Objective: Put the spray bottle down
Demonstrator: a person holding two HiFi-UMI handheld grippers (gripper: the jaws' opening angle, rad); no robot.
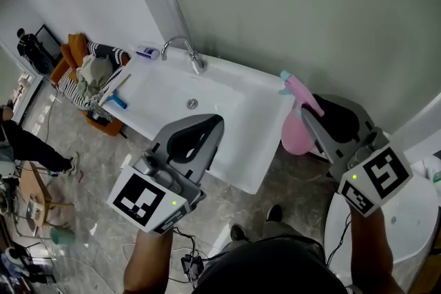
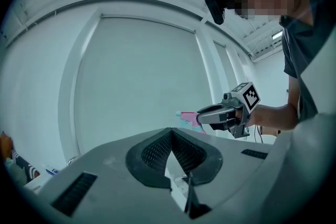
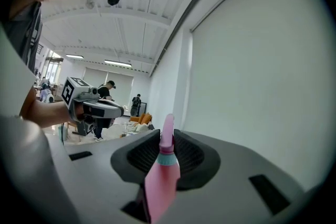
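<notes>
Grey wall (image 1: 289, 3); white bathtub (image 1: 241, 113) with chrome faucet (image 1: 195, 63); marbled floor (image 1: 83, 217); orange chair (image 1: 72, 51) piled with clothes (image 1: 93, 76).

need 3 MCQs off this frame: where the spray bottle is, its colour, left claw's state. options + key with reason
1. In the head view, where is the spray bottle relative to the sink?
A. Lying inside it
B. Off its right end, held in the right claw
C. Standing on its left rim

2. What colour is the bottle's body?
A. Pink
B. Green
C. Yellow

3. What state is the left claw in?
A. Shut on the bottle
B. Wide open
C. Jaws together, nothing between

Key:
1 B: the bottle sits clamped between the right claw's pads, beside the sink's right end.
2 A: its body shows pink in the head view and the right gripper view.
3 C: its pads meet at the tips with nothing gripped.
</notes>
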